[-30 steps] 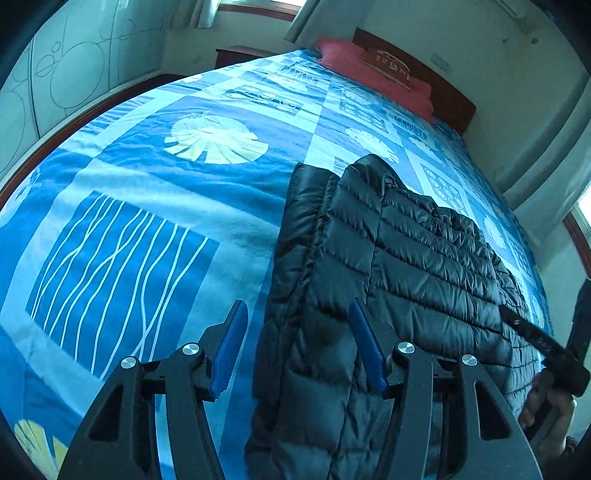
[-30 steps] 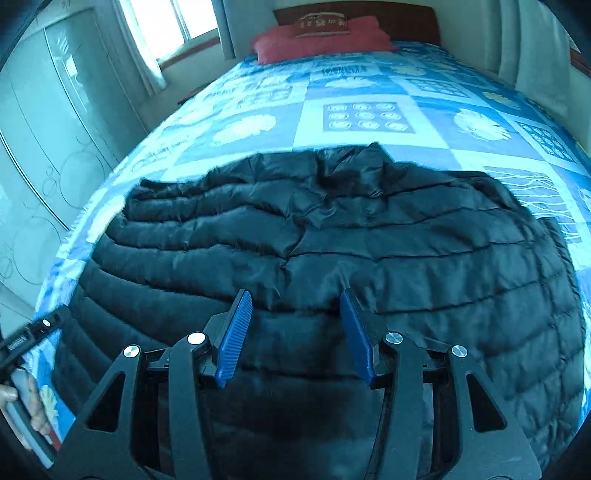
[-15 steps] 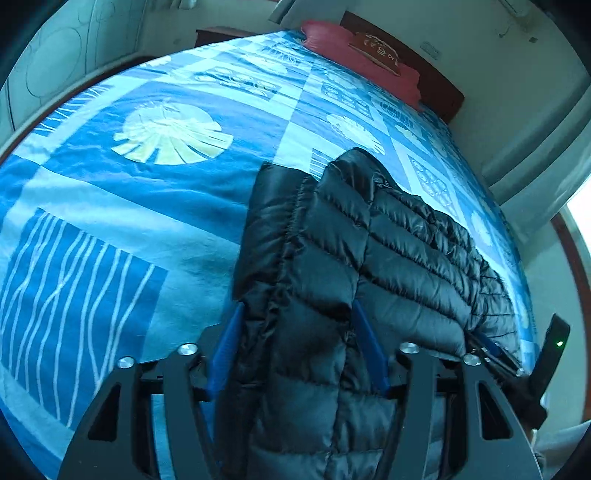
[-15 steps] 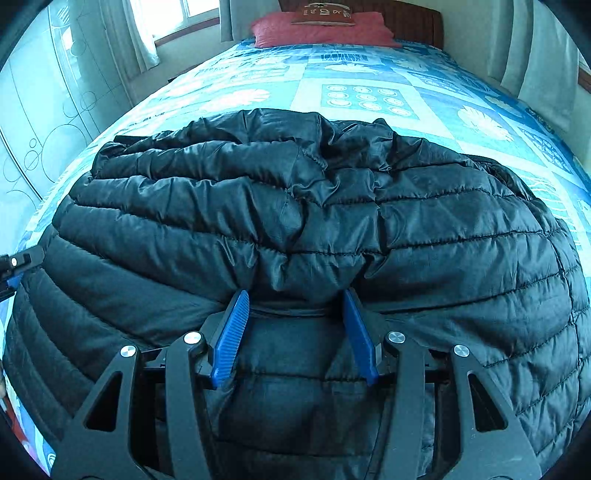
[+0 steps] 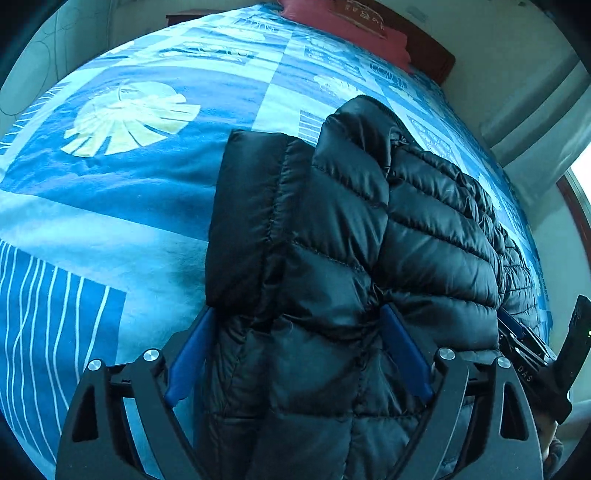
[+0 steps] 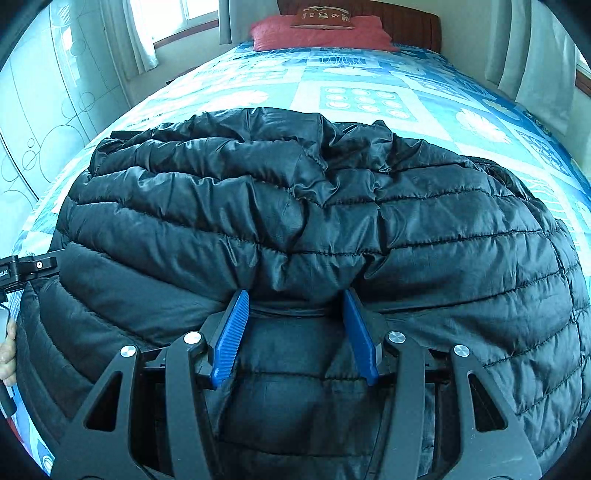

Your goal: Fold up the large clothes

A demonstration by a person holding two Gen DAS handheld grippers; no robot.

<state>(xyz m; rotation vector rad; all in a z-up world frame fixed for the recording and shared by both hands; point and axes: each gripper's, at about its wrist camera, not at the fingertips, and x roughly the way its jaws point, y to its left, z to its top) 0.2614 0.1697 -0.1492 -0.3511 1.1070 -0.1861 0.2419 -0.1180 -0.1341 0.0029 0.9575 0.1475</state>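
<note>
- A black jacket [image 6: 332, 229] lies across the near end of a bed [image 5: 110, 192] with a blue patterned cover, a red pillow [image 6: 317, 33] far off at 12 o'clock by the headboard.
- The left gripper [image 5: 295, 354] straddles the jacket's near edge, its jaws spread wide with a thick fold of quilted fabric bulging between the blue pads [image 5: 188, 354]; they flank the fabric but do not yet look pressed in.
- The right gripper [image 6: 295, 332] does likewise farther along the same edge, jaws parted, a puffed ridge of fabric sitting between the pads [image 6: 231, 336] and neither pad visibly squeezing it.
- In the left view the right gripper shows at 4 o'clock, beside the jacket; in the right view part of the left one and its hand [image 6: 7, 350] sit at 9 o'clock.
- The step in hand appears to be taking hold of the near hem at two points before carrying it toward 12 o'clock for a fold.
- To do it well, each gripper should push in until every layer sits deep between the pads, then close firmly, as slippery, springy down fabric tends to squirm out.
- Lifting both sides level and together should keep the fold line straight and stop the tucked sleeve at 11 o'clock spilling out.
</note>
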